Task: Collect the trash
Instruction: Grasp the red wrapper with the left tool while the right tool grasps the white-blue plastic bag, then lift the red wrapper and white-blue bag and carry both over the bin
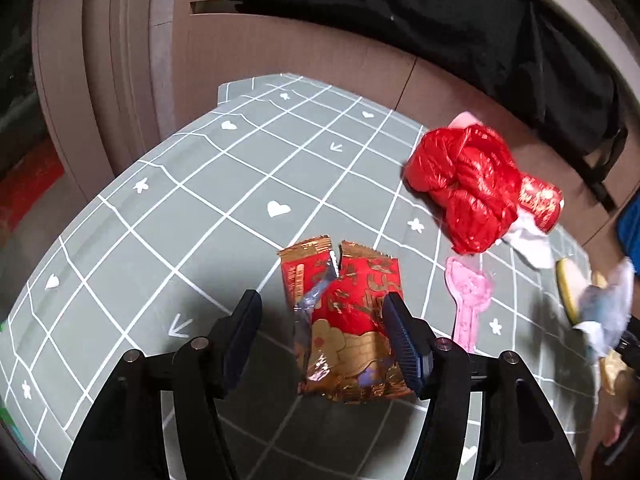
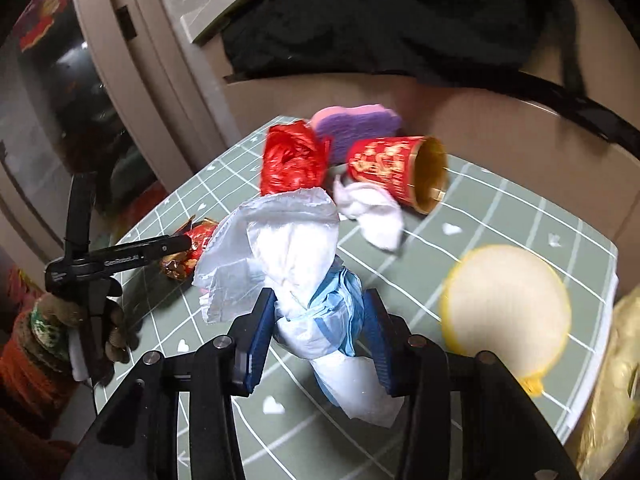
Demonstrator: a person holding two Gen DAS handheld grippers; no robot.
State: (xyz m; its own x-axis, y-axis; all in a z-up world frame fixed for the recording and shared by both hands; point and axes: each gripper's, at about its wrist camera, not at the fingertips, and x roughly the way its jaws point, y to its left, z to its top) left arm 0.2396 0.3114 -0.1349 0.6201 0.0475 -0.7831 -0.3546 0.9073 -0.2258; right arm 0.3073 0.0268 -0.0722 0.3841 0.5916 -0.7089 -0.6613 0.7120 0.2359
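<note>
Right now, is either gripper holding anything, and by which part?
The right gripper grips a bunched white and blue plastic bag around its lower middle. The left gripper holds nothing; its open jaws straddle a red-gold snack wrapper.

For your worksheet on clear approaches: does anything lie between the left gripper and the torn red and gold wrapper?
Nothing visible does. The left gripper is open, and the torn red and gold wrapper already lies between its fingers on the tablecloth. The pink spoon lies off to one side.
</note>
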